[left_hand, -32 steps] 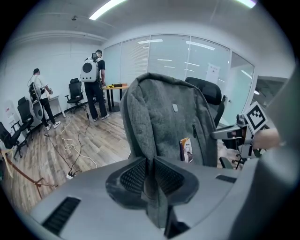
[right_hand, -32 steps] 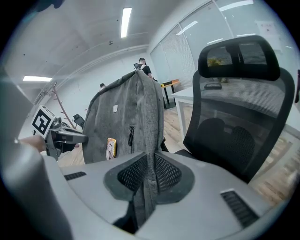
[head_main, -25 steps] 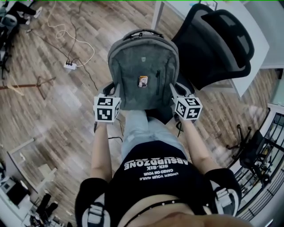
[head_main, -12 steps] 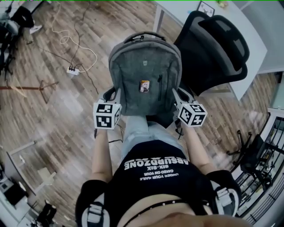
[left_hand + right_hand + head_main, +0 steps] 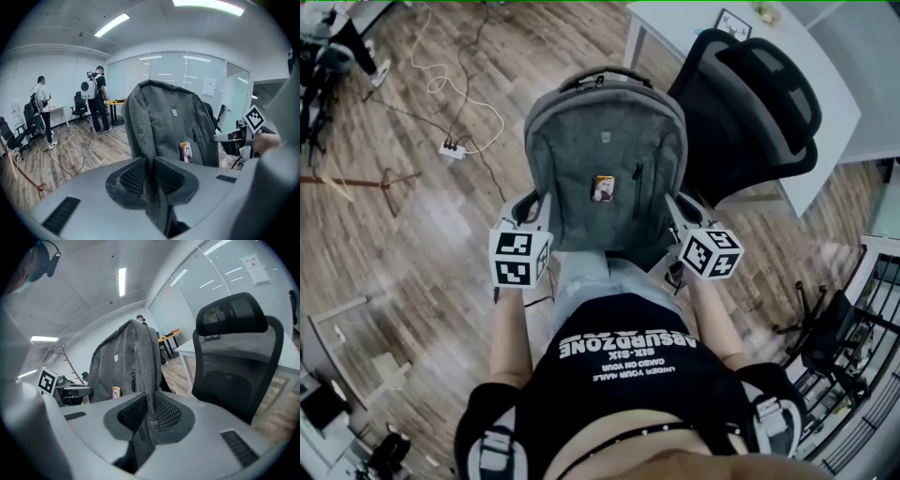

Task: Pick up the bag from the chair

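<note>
Grey fabric backpack (image 5: 605,159), with a top handle, a vertical front zip and a small yellow tag. I have it upright in front of the black mesh office chair (image 5: 759,103). Left gripper (image 5: 150,174) is clamped on the bag's left side edge, right gripper (image 5: 149,412) on its right edge. Wood plank floor (image 5: 412,244), white desk (image 5: 675,19), power strip (image 5: 448,146) with a loose cable.
</note>
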### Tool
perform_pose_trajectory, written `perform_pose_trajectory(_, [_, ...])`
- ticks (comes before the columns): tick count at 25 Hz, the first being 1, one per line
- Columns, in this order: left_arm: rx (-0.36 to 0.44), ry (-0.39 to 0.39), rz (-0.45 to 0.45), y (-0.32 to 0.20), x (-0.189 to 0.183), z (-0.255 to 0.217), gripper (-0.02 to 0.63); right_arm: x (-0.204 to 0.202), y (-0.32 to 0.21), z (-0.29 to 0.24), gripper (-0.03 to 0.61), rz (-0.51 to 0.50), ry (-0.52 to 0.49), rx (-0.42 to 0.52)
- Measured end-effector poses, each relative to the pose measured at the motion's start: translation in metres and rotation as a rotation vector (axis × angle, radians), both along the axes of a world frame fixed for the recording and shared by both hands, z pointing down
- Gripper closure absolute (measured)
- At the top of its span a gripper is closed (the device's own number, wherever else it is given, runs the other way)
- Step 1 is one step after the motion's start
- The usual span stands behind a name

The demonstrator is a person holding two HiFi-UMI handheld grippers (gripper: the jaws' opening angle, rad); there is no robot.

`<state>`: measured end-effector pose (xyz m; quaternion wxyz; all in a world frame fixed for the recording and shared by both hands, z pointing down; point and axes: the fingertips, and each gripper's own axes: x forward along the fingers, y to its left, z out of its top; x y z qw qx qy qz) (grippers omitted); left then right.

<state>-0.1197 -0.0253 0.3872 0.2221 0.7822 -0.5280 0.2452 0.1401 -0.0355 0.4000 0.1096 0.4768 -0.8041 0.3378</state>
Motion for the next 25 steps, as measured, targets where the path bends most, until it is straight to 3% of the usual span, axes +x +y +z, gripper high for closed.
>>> perform_pose_trajectory(25, [0.051, -0.023, 0.014, 0.015, 0.013, -0.029, 0.554, 0.010, 0.019, -0.017, 0.520, -0.005, -0.063, -0.008])
